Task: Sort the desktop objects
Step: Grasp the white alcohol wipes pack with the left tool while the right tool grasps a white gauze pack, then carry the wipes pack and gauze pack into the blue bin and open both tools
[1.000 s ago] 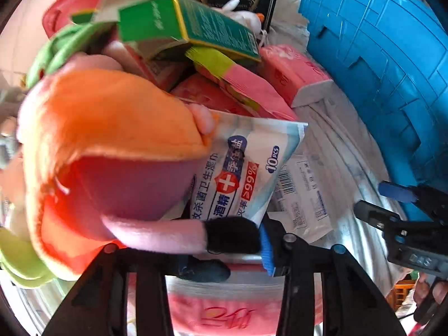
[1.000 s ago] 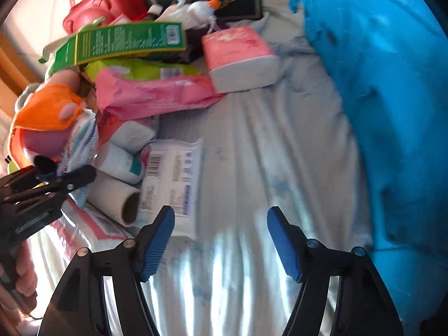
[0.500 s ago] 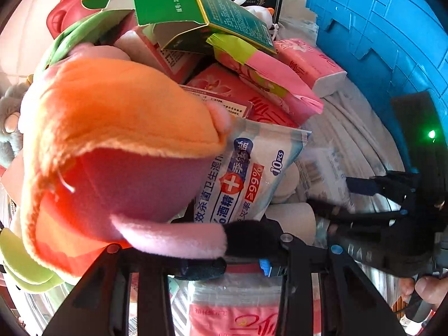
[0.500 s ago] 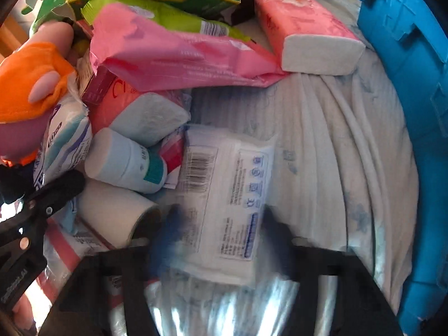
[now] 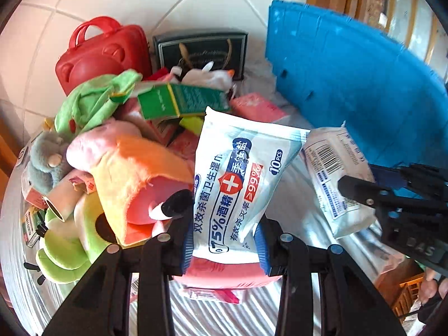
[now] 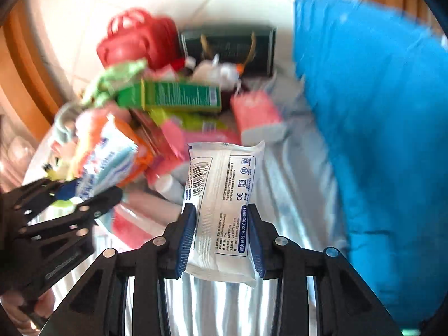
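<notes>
My left gripper (image 5: 225, 245) is shut on a white and blue alcohol wipes pack (image 5: 238, 179) with a red cross and holds it upright above the pile. My right gripper (image 6: 219, 238) is shut on a white barcoded packet (image 6: 221, 196) and holds it above the grey cloth (image 6: 294, 196). That packet also shows at the right of the left wrist view (image 5: 336, 179), with the right gripper (image 5: 392, 198) on it. The left gripper with the wipes pack (image 6: 103, 162) shows at the left of the right wrist view, blurred.
A pile lies at the left: an orange and pink plush (image 5: 134, 173), green plush (image 5: 92, 103), green box (image 5: 179, 100), pink tissue packs (image 5: 257, 109), paper roll (image 5: 60, 201). A red case (image 5: 103, 56) and dark box (image 5: 201, 50) stand behind. A blue bin (image 5: 350, 92) stands at the right.
Both grippers have closed and lifted: the left has pulled the wipes pack up from beside the orange plush, the right has picked the white packet up off the cloth.
</notes>
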The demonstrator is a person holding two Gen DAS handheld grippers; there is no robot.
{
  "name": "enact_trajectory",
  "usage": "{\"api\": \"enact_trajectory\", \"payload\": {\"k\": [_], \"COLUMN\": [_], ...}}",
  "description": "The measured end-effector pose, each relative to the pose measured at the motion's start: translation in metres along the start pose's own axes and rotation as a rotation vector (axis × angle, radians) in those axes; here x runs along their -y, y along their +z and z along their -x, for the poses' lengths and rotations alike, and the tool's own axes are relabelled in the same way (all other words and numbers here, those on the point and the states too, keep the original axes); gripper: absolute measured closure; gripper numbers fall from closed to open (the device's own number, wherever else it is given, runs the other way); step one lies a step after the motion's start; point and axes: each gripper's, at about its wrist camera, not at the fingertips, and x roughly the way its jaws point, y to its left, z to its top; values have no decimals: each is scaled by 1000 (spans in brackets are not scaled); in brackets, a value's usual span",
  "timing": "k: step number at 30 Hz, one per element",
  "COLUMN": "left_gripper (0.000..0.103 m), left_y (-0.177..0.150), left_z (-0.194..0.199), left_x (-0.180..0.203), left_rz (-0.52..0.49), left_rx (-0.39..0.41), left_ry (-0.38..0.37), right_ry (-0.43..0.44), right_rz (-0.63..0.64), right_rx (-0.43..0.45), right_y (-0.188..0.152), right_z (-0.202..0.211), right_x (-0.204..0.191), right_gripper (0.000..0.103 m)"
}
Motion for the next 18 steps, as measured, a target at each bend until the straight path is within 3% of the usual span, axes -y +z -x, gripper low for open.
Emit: {"api": "enact_trajectory", "payload": {"k": [5, 10, 14, 18], "left_gripper": [67, 67, 67, 67], "left_y": [22, 53, 81, 110], "left_z": [31, 66, 89, 102], "left_x": [26, 77, 134, 206], "left_rz": [3, 32, 89, 84], "left_rx": [92, 210, 298, 348], "left_ry": [-36, -42, -63, -65], "right_ry": [-36, 2, -28, -109], "right_rz": [12, 78, 152, 195], "right_rx": [150, 303, 399, 404], "right_y": [11, 30, 36, 41], "right_z": [82, 153, 195, 213], "right_x": [7, 48, 113, 200], "right_gripper": [68, 68, 68, 68]}}
